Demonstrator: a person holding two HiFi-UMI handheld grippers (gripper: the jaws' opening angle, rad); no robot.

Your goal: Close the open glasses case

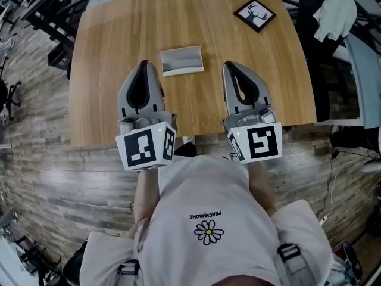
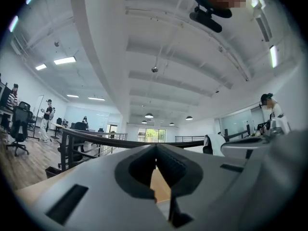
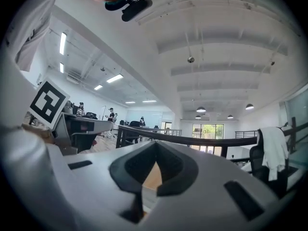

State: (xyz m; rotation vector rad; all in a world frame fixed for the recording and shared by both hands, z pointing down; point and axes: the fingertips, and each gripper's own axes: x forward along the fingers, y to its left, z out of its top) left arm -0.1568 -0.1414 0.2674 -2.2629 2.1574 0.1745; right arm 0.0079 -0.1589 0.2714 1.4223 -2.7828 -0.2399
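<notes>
A grey glasses case [image 1: 181,60] lies on the wooden table [image 1: 119,34], with its lid raised along the far side. In the head view my left gripper [image 1: 144,65] hovers just left of the case, its jaws closed tip to tip with nothing between them. My right gripper [image 1: 230,66] hovers just right of the case, jaws also closed and empty. Both point level, away from me, over the near half of the table. The left gripper view shows the left gripper [image 2: 156,146] with tips together; the right gripper view shows the same for the right gripper [image 3: 155,143]. The case appears in neither gripper view.
A black-framed deer picture [image 1: 255,14] lies at the table's far right corner. A chair draped with clothes [image 1: 331,8] stands off the right side. The table's near edge [image 1: 196,137] runs just under the grippers' marker cubes. Railings and office desks fill the background of both gripper views.
</notes>
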